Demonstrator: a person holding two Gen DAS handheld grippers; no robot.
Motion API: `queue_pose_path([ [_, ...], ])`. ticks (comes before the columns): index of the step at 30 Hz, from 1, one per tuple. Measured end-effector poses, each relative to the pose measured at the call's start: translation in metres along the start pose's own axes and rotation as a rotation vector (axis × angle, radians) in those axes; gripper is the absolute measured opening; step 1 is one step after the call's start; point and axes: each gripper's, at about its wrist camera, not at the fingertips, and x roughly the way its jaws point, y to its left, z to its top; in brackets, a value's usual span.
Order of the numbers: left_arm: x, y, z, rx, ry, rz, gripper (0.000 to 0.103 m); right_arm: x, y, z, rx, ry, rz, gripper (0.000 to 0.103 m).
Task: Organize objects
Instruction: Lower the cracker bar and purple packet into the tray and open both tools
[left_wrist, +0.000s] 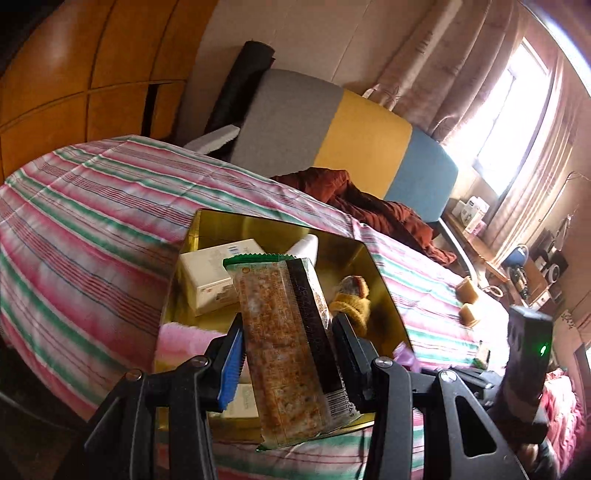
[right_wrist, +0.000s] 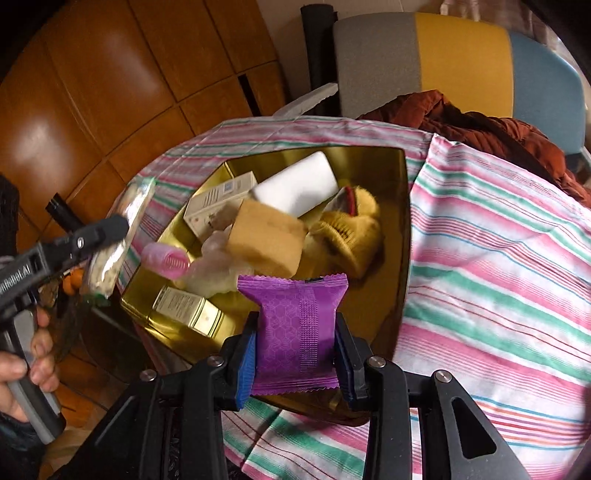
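Purple sachet sat pinched between the right gripper pads, bottom centre of the right wrist view, over the near edge of the gold tin. Left gripper clamped a long cereal bar wrapper, lower centre of the left wrist view, held over the same tin. Tin sat on a pink-green striped cloth and held a white box, white bottle, tan sponge block, yellow knit item, pink hair roller, and a small gold box. Two tan blocks lay on the cloth, right of frame in the left view. Rust-coloured garment was bunched at upper right against a grey-yellow-blue chair.
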Motion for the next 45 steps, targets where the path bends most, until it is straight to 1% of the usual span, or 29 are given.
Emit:
queue_pose_path([
  [4,0.014,-0.016,0.013,0.032,0.009,-0.04,0.046,0.008,0.004,-0.001,-0.005,0.016,0.004,0.037],
  [7,0.024,-0.033,0.028,0.064,0.0,-0.075,0.046,0.014,0.01,-0.001,-0.024,0.021,-0.009,0.037],
  [14,0.044,-0.057,0.051,0.138,-0.001,-0.12,0.046,0.024,0.016,-0.005,-0.039,0.035,-0.001,0.039],
  [17,0.054,-0.065,0.055,0.191,0.015,-0.114,0.046,0.027,0.015,-0.006,-0.034,0.042,0.006,0.04],
  [22,0.076,-0.071,0.06,0.222,0.051,-0.099,0.046,0.029,0.016,-0.007,-0.031,0.038,0.011,0.04],
  [27,0.103,-0.079,0.068,0.264,0.049,-0.076,0.046,0.026,0.011,-0.007,-0.017,0.026,0.017,0.04],
  [29,0.117,-0.08,0.071,0.272,0.06,-0.032,0.047,0.026,0.011,-0.007,-0.017,0.026,0.002,0.041],
  [31,0.125,-0.077,0.075,0.248,0.09,-0.018,0.05,0.026,0.008,-0.007,0.0,0.028,0.01,0.049],
  [32,0.124,-0.073,0.077,0.224,0.094,-0.03,0.053,0.025,0.007,-0.007,0.005,0.027,0.015,0.049],
  [33,0.121,-0.071,0.079,0.209,0.09,-0.046,0.054,0.023,0.007,-0.008,0.007,0.026,0.025,0.051],
  [35,0.11,-0.064,0.081,0.201,0.072,-0.043,0.054,0.022,0.007,-0.008,0.012,0.039,0.078,0.058],
  [36,0.105,-0.062,0.081,0.197,0.066,-0.036,0.054,0.022,0.008,-0.009,0.01,0.045,0.102,0.066],
  [37,0.102,-0.059,0.081,0.193,0.063,-0.032,0.054,0.023,0.012,-0.009,-0.004,0.048,0.108,0.072],
  [38,0.094,-0.054,0.08,0.183,0.057,-0.029,0.054,0.024,0.015,-0.009,-0.018,0.053,0.11,0.073],
  [40,0.082,-0.047,0.077,0.172,0.045,-0.015,0.054,0.028,0.024,-0.011,-0.048,0.061,0.1,0.083],
  [42,0.07,-0.04,0.07,0.162,0.034,0.0,0.054,0.028,0.026,-0.012,-0.049,0.057,0.105,0.085],
  [45,0.058,-0.03,0.058,0.143,0.026,0.03,0.054,0.023,0.024,-0.012,-0.041,0.041,0.12,0.085],
])
